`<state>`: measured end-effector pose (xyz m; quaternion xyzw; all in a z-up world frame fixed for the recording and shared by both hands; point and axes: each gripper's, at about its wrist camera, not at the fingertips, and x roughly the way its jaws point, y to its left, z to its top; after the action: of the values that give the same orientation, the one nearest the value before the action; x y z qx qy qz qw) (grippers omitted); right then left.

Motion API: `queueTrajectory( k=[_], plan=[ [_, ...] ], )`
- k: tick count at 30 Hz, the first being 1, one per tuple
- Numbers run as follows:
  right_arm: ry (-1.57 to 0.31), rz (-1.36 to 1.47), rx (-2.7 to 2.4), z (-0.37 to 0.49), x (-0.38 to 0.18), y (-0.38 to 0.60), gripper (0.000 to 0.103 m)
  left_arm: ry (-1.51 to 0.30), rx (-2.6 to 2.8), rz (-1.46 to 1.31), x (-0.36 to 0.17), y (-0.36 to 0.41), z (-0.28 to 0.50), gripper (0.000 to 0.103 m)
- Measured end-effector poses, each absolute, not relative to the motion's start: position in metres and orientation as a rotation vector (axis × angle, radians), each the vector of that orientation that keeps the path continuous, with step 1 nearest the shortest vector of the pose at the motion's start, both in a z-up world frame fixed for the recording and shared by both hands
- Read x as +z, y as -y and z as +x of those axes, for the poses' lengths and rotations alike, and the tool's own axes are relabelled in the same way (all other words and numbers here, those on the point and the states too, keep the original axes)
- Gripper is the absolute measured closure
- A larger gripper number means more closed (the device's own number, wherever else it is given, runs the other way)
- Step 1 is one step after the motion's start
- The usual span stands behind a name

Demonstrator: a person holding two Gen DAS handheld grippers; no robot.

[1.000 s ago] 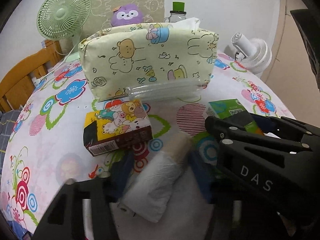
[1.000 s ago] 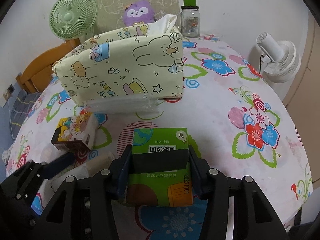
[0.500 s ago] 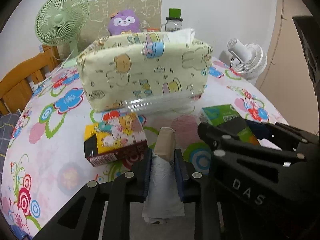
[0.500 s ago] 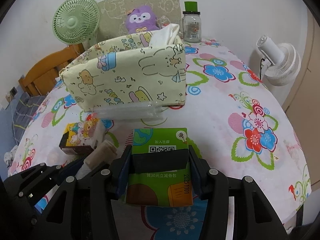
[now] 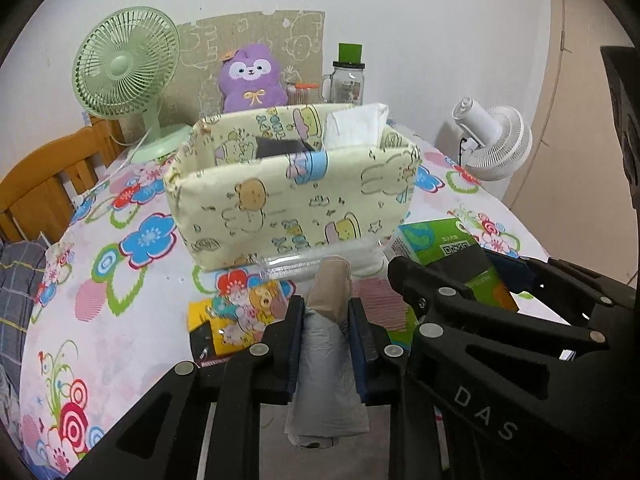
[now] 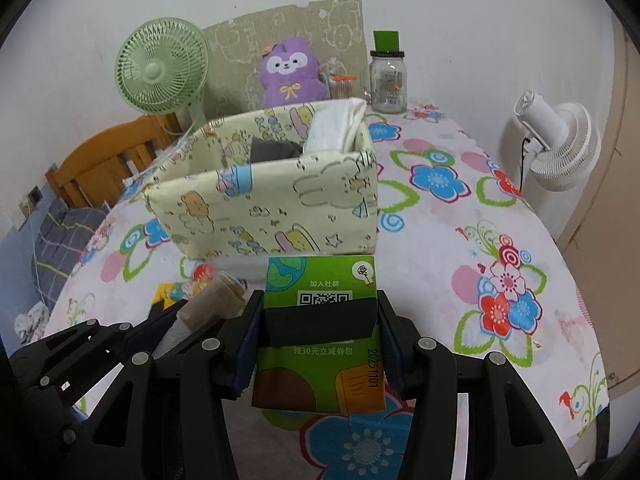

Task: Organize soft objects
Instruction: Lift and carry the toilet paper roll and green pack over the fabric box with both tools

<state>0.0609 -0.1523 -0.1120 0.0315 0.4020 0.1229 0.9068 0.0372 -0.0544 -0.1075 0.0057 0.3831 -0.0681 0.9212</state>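
Left wrist view shows your left claw [image 5: 326,334] clenched mid-length on the soft, squashy grey-and-beige plastic-bag roll [image 5: 326,344], light, with its tail drooping behind the pads.

Grey-white plastic roll w/ tan core [image 5: 329,340] is lifted off bench, pinched lengthwise. Green tissue pack w/ QR code [image 6: 320,332] is held flat. Pale-yellow cartoon fabric bin [image 5: 292,196] sits upright behind, w/ white tissues [image 5: 354,126] & a dark item [image 5: 280,148] inside.

L gripper [image 5: 326,334] fingers clamped tight on something, R gripper [image 6: 320,336] fingers likewise, side by side
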Motion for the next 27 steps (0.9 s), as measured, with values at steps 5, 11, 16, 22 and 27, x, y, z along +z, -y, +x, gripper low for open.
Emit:
queueTrajectory(
  k=[5,11,16,22,27],
  plan=[
    [-0.811,0.062,0.261,0.061,-0.099,0.149,0.048,-0.77,-0.137,0.005,-0.097,0.053,0.039,0.083],
    [-0.786,0.059,0.259,0.063,-0.085,0.149,0.048,-0.747,-0.134,0.002,-0.083,0.052,0.041,0.083],
    [-0.764,0.05,0.256,0.063,-0.073,0.148,0.048,-0.725,-0.131,0.003,-0.071,0.052,0.041,0.083],
    [-0.737,0.046,0.255,0.064,-0.059,0.147,0.048,-0.695,-0.125,0.016,-0.058,0.051,0.041,0.082],
    [-0.714,0.04,0.253,0.063,-0.049,0.147,0.048,-0.677,-0.124,0.021,-0.049,0.051,0.041,0.083]
  ],
)
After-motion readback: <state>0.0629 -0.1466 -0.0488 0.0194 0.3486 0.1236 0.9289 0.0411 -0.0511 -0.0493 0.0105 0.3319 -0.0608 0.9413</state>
